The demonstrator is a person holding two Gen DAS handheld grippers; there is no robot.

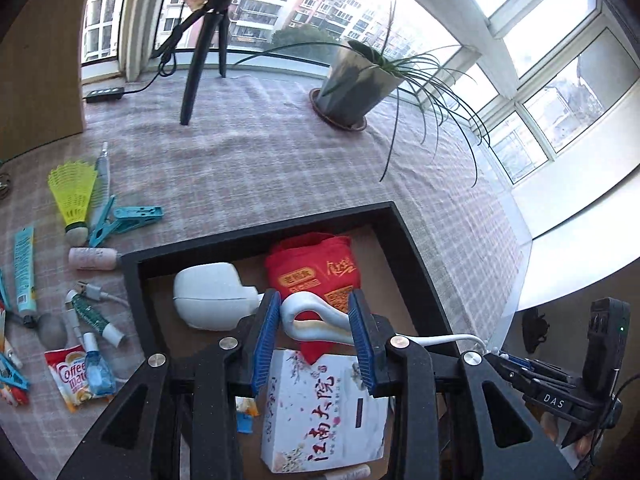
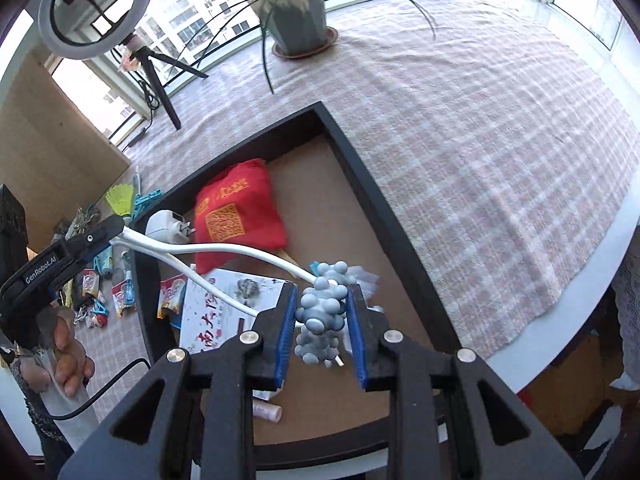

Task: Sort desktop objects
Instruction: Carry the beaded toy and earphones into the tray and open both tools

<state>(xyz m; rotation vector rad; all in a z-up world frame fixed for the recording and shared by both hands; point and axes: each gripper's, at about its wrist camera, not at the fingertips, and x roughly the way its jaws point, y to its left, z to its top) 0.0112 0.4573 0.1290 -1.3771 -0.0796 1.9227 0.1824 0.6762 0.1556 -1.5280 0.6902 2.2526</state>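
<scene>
A table under a pink checked cloth (image 1: 280,168) filled both views, with a potted plant (image 1: 352,84) and a black tripod (image 1: 208,40) standing toward the windows. On the cloth lay a shallow black-rimmed tray (image 1: 404,240) with a brown floor, and both grippers hung above it. Inside the tray sat a red cloth pouch (image 1: 316,268), a white charger plug (image 1: 212,296) and a white printed box (image 1: 324,412).

The left gripper (image 1: 314,336) was clamped on the bent, doubled part of a white cable (image 1: 316,320), its blue pads pressing the loop from both sides over the pouch and the box. In the right wrist view that cable ran in two strands from the left gripper across the tray to the right gripper (image 2: 322,322), whose pads were closed on a knobbly grey-blue cluster (image 2: 322,312) at the cable's end. What that cluster was could not be told, as it was blurred.

Left of the tray, small items lay scattered on the cloth: a yellow shuttlecock (image 1: 74,196), a teal clothespin (image 1: 128,220), a turquoise tube (image 1: 24,272), and a Coffee-mate sachet (image 1: 74,376).
</scene>
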